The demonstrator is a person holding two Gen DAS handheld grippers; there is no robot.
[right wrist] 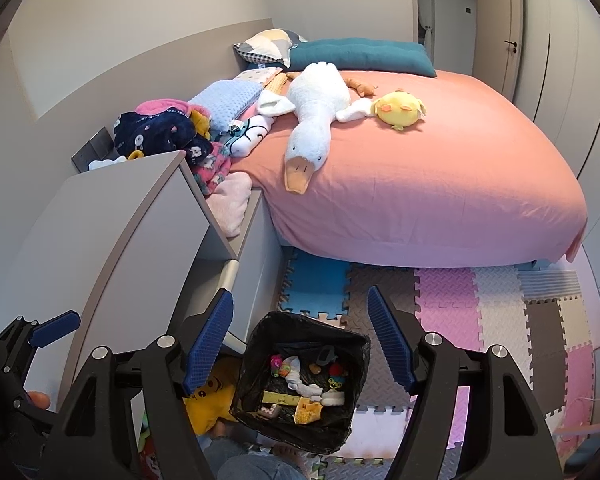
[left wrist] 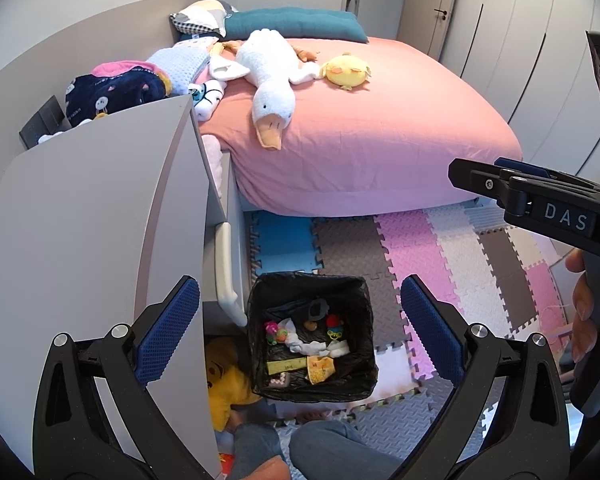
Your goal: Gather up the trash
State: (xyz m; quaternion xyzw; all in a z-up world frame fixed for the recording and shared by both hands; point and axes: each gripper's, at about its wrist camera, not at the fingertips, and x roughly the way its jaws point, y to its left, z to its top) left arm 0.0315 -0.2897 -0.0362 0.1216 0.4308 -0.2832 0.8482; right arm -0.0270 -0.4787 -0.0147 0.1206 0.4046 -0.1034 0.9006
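Covering the floor beside the bed is a patchwork of foam puzzle mats [left wrist: 400,248] in blue, grey, pink and white. The bed [left wrist: 380,128] wears a pink sheet and fills most of the room, with pale wardrobe doors [left wrist: 532,40] along the far side and a grey cabinet [left wrist: 100,208] at the near corner. On the sheet I count two plush toys: one long white goose [left wrist: 268,76] and one round yellow chick [left wrist: 348,72]. One teal cushion [left wrist: 296,24] lies at the head, and a heap of folded blankets [left wrist: 140,76] sits by the wall.

One square bin [left wrist: 260,300], lined in black plastic, stands on the mats against the cabinet, holding the collected trash [left wrist: 312,348]: crumpled white tissue, a yellow strip, small coloured bits.

Both grippers hang above it with nothing between their blue pads: the left gripper [left wrist: 300,320] spread wide, the right gripper [right wrist: 302,344] parted somewhat less.
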